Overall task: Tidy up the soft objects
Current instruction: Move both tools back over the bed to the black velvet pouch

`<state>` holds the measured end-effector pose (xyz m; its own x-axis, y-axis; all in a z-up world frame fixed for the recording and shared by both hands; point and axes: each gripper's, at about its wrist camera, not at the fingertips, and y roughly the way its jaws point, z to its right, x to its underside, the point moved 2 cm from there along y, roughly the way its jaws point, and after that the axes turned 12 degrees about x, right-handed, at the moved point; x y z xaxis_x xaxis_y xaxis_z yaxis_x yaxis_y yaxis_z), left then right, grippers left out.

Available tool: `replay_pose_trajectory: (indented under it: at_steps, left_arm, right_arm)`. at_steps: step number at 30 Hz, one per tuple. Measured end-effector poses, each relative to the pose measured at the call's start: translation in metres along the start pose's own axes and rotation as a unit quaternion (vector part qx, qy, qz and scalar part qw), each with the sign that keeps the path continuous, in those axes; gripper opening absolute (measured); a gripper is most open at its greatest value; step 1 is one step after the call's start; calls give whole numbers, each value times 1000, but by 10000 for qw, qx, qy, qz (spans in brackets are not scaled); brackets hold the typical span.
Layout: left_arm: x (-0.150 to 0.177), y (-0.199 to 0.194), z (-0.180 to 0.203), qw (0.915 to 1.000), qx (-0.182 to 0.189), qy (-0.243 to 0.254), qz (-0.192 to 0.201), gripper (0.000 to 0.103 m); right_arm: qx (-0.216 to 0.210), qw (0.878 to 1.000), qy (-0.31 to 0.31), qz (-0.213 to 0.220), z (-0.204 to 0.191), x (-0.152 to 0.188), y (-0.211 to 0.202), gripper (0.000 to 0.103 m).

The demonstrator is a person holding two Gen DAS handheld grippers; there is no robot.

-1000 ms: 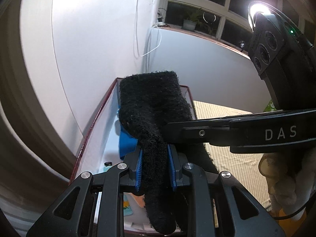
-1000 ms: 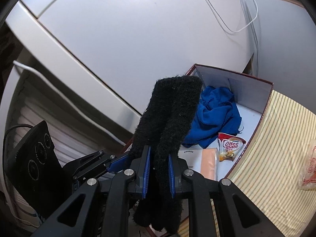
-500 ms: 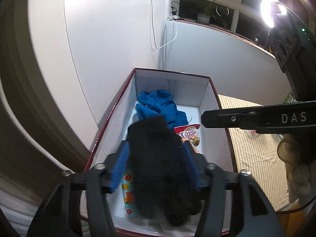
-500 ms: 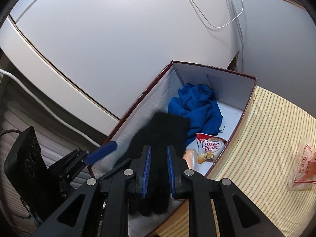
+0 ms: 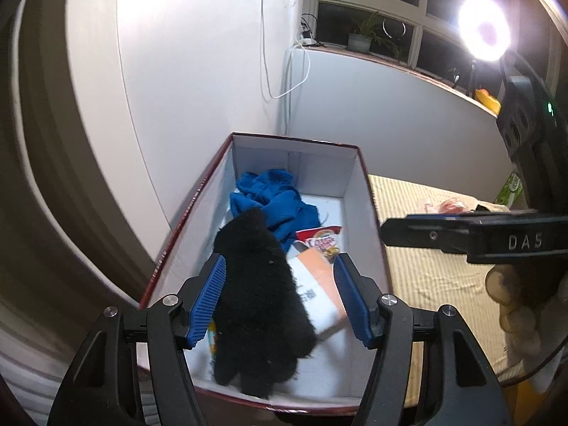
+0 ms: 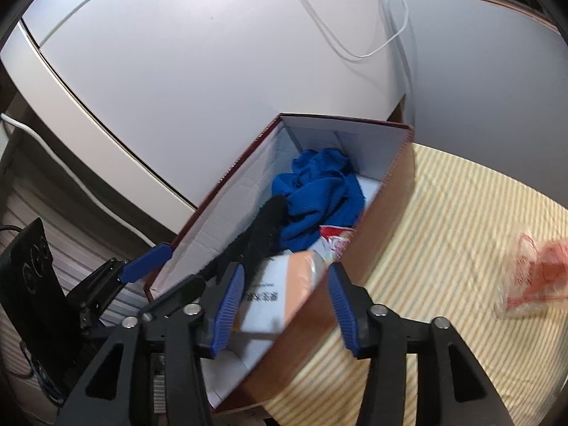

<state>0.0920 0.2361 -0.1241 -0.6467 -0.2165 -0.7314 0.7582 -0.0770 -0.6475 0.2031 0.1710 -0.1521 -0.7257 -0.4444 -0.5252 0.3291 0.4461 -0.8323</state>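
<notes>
A fuzzy black glove (image 5: 257, 305) lies in the near left part of a dark red box with a white inside (image 5: 294, 156), free of both grippers. It shows as a dark strip in the right wrist view (image 6: 255, 238). A crumpled blue cloth (image 5: 273, 198) lies at the far end of the box, also in the right wrist view (image 6: 319, 195). My left gripper (image 5: 278, 298) is open over the glove. My right gripper (image 6: 282, 307) is open over the box's near right wall (image 6: 376, 220).
The box also holds a Coffee-mate sachet (image 5: 321, 243), an orange and white packet (image 5: 316, 277) and a colourful item under the glove. The box stands against a white wall on a striped yellow mat (image 6: 461, 213). A red and clear plastic bag (image 6: 529, 277) lies on the mat at right.
Both grippers held the black glove up over the box, then opened. The glove dropped into the box's near left part. Both grippers pulled back a little.
</notes>
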Motion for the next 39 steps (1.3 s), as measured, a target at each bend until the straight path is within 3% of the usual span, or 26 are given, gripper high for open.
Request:
replay_pose_trajectory:
  at_steps: [14,20,29,39]
  left_arm:
    - [12,-8,63,9977,645,202,32,63]
    - [20,-2,99,9945,1013,278,-10,69]
    - [35,28,157,9871,1533,355,-282,69]
    - [41,63,222,9764,2019,478,-594,69]
  right_arm:
    - [144,9984,446,309,82,68,-62,51]
    - [288,9955,752,507,136,104,-100,52]
    - [564,9870,1297,769,229,153,-156,53]
    - [681,9759,1800,1029,310,162,-192,64]
